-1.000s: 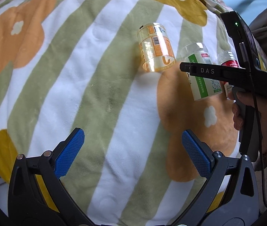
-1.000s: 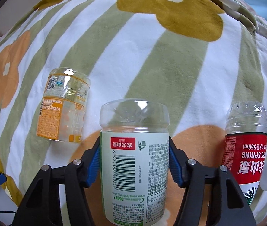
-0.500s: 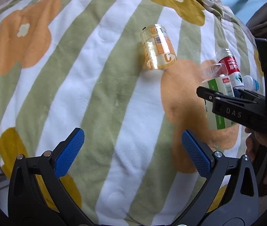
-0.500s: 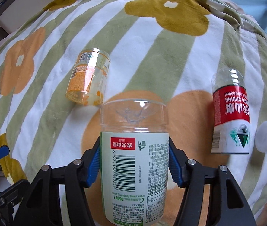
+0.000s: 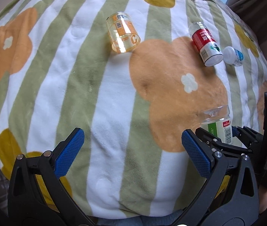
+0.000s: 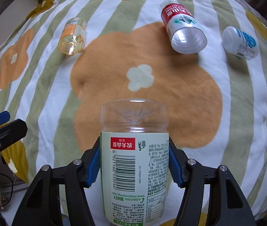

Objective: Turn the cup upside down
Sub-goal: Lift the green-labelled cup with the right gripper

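Observation:
A clear plastic cup with a green and white label (image 6: 134,162) is clamped between the blue pads of my right gripper (image 6: 134,164), its closed bottom pointing away from the camera, held above the blanket. In the left wrist view the same cup (image 5: 218,125) shows at the lower right with the right gripper (image 5: 225,137) around it. My left gripper (image 5: 133,152) stands wide open over the blanket with nothing between its fingers.
A striped flower blanket (image 6: 144,79) covers the surface. An orange-label cup (image 6: 72,36) lies at the far left, a red-label cup (image 6: 183,28) and a white-blue cup (image 6: 240,42) lie at the far right. They also show from the left wrist: (image 5: 123,33), (image 5: 206,44), (image 5: 233,55).
My right gripper has pulled back toward the near edge with the green-label cup, away from the other cups. The left gripper stays open and has drawn back too.

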A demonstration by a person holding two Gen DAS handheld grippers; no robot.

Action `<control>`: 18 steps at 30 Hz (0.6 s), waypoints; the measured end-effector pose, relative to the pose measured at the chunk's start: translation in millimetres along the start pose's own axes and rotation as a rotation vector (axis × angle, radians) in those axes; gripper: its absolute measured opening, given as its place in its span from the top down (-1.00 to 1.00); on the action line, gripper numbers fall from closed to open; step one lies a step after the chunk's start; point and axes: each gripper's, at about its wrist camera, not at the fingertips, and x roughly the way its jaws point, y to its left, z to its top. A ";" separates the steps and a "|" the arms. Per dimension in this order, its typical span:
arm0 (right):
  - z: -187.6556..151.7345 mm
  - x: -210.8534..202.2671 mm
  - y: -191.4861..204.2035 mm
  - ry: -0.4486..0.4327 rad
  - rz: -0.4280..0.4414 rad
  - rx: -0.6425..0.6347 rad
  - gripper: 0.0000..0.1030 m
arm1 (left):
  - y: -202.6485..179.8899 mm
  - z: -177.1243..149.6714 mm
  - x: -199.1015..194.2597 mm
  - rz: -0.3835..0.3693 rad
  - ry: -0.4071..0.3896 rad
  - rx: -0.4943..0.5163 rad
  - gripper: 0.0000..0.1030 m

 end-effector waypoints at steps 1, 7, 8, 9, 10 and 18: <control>-5.0 0.4 -1.6 0.004 0.001 0.017 -0.12 | -2.9 -1.9 -0.5 -0.003 0.002 0.011 -0.99; -24.0 5.8 -7.3 0.018 0.005 0.116 -0.12 | -13.2 -13.2 -0.1 -0.008 0.014 0.065 -0.99; -25.9 6.4 -8.8 0.018 0.010 0.125 -0.13 | -13.6 -14.1 -0.1 -0.008 0.016 0.069 -0.99; -27.3 6.5 -9.4 0.013 0.016 0.133 -0.13 | -13.8 -15.6 -0.3 -0.010 0.016 0.072 -0.99; -28.2 6.5 -9.6 0.010 0.023 0.145 -0.15 | -14.0 -16.9 -0.9 -0.012 0.016 0.075 -0.99; -44.9 -17.5 -34.9 -0.071 0.095 0.309 -0.79 | -22.0 -19.2 -10.2 -0.016 0.008 0.114 -0.99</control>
